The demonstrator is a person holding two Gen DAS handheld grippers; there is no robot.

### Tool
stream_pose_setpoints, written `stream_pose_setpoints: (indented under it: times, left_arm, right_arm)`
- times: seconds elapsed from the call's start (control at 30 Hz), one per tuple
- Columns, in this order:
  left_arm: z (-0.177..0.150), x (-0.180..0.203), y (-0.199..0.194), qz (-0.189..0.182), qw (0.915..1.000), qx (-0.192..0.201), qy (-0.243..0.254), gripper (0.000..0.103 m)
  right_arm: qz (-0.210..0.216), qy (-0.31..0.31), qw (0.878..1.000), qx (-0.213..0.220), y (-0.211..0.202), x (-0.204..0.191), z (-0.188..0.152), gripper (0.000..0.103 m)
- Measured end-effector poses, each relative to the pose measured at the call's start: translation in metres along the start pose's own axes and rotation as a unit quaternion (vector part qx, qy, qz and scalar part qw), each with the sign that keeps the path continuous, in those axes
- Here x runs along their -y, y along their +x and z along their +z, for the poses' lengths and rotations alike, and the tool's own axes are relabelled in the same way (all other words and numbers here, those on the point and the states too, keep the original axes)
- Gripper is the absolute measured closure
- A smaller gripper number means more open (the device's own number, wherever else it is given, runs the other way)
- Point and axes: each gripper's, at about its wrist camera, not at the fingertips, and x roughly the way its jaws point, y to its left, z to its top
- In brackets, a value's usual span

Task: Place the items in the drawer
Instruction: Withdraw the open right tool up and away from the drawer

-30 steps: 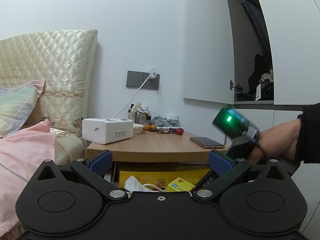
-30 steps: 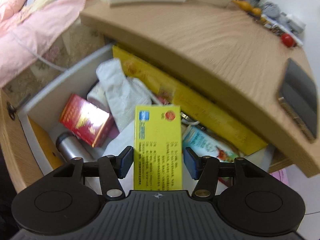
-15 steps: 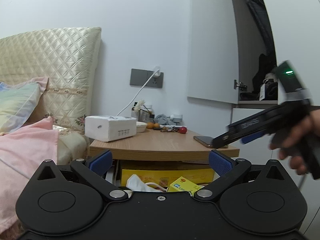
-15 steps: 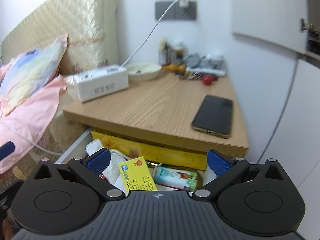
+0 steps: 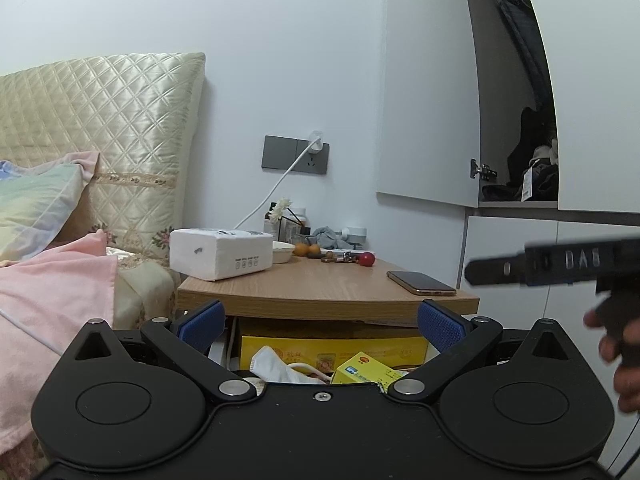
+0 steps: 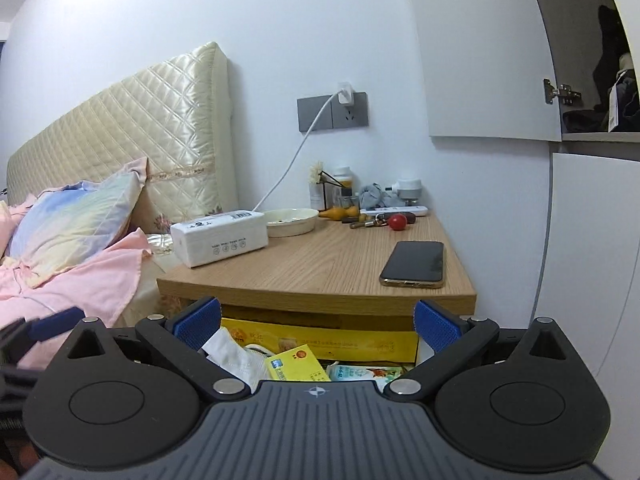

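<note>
Two hand-held grippers, left [image 5: 320, 316] and right [image 6: 316, 316], gape wide and empty near the open drawer [image 6: 320, 340] below the worktop [image 6: 320, 264]. The yellow box [image 6: 296, 364] lies inside it, just beyond and between the right one's fingertips.

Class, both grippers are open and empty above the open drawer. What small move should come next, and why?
Probably swing the right gripper toward the phone lying flat near the nightstand's front right corner. The yellow box already lies in the drawer, and the phone is the nearest loose item.
</note>
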Motion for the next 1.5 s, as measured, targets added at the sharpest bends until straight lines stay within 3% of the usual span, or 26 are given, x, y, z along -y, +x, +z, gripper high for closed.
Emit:
stream_pose_setpoints:
  times: [0.3, 0.43, 0.73, 0.93, 1.27, 1.5]
  left_arm:
    - [0.000, -0.001, 0.003, 0.005, 1.0000, -0.002, 0.000, 0.001]
    - [0.000, -0.004, 0.006, 0.011, 0.9999, -0.005, -0.005, 0.001]
    - [-0.001, -0.003, 0.004, 0.004, 1.0000, -0.001, -0.008, 0.001]
    - [0.000, 0.005, -0.005, 0.019, 0.9996, 0.017, 0.009, 0.001]
    - [0.001, 0.007, -0.031, 0.050, 0.9981, 0.036, 0.000, 0.001]
    - [-0.004, 0.022, -0.047, 0.061, 0.9971, 0.040, 0.024, 0.001]
  right_arm:
    - [0.004, 0.027, 0.998, 0.060, -0.004, 0.002, -0.025, 0.000]
    - [-0.003, -0.003, 0.996, 0.084, -0.007, -0.004, -0.028, 0.000]
    - [0.008, -0.001, 0.998, 0.069, -0.015, -0.007, -0.037, 0.000]
    - [0.021, 0.014, 0.998, 0.064, -0.028, -0.012, -0.049, 0.000]
    - [0.017, 0.039, 0.994, 0.101, -0.059, -0.004, -0.056, 0.000]
    - [0.009, 0.056, 0.992, 0.115, -0.082, -0.001, -0.062, 0.005]
